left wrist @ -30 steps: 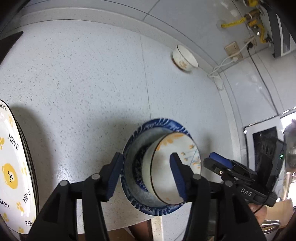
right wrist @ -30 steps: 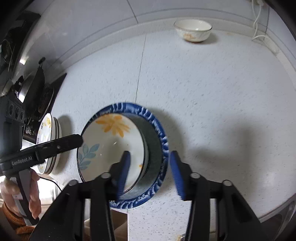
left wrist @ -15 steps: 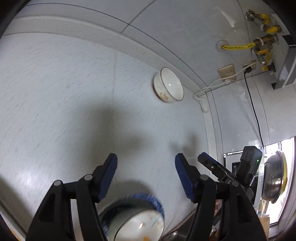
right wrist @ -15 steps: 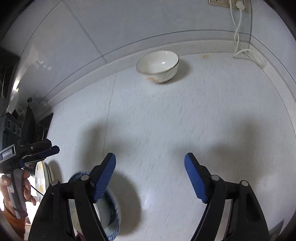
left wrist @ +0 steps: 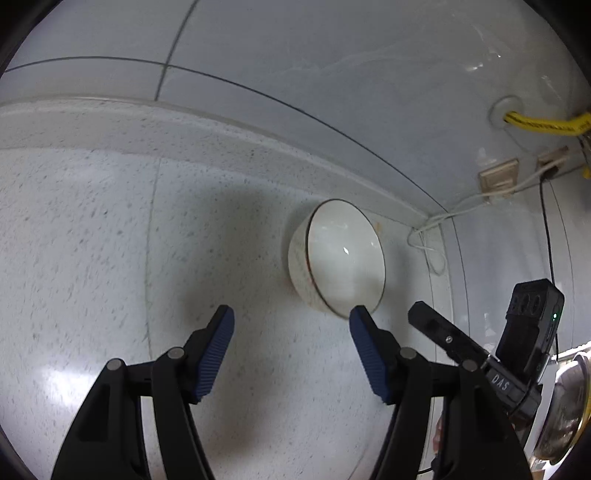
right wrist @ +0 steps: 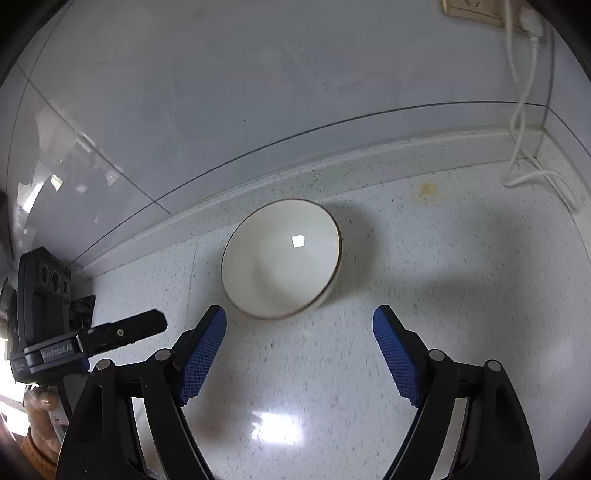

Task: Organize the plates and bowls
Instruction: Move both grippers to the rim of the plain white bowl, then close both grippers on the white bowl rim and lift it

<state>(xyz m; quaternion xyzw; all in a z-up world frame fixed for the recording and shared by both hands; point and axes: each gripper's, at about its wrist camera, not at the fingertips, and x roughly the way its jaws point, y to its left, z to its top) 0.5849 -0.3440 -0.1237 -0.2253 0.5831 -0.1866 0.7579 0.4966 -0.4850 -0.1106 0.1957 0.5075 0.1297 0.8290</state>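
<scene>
Bowl (right wrist: pixel 281 258) is round, glossy white ceramic with a thin dark rim line; faint reddish marks on its outer wall in the left view (left wrist: pixel 341 258), too blurred to read as a pattern. It sits upright on the worktop (right wrist: pixel 443 288) near the back wall, just ahead of both tools and touching neither. Right tool (right wrist: pixel 300 332): jaws spread wide, nothing between them, blue ribbed pads (right wrist: pixel 201 358) on black arms. Left tool (left wrist: pixel 291 334): also spread and holding nothing, with the same blue pads (left wrist: pixel 369 354); its right pad overlaps the bowl rim in the left view, but contact can't be confirmed. Worktop is pale speckled stone, glossy, with a seam line and a bright light reflection. Small yellowish stain (right wrist: pixel 427 189) behind the bowl. Raised stone lip runs along the back edge under large glossy grey wall tiles (right wrist: pixel 258 92). White cable (right wrist: pixel 524 122) drops from a beige socket (right wrist: pixel 476 11) that is cut off at the top. Yellow hose (left wrist: pixel 543 123) comes out of the wall, far end out of frame. Metal pot (left wrist: pixel 565 402) at the right edge, only partly seen.
</scene>
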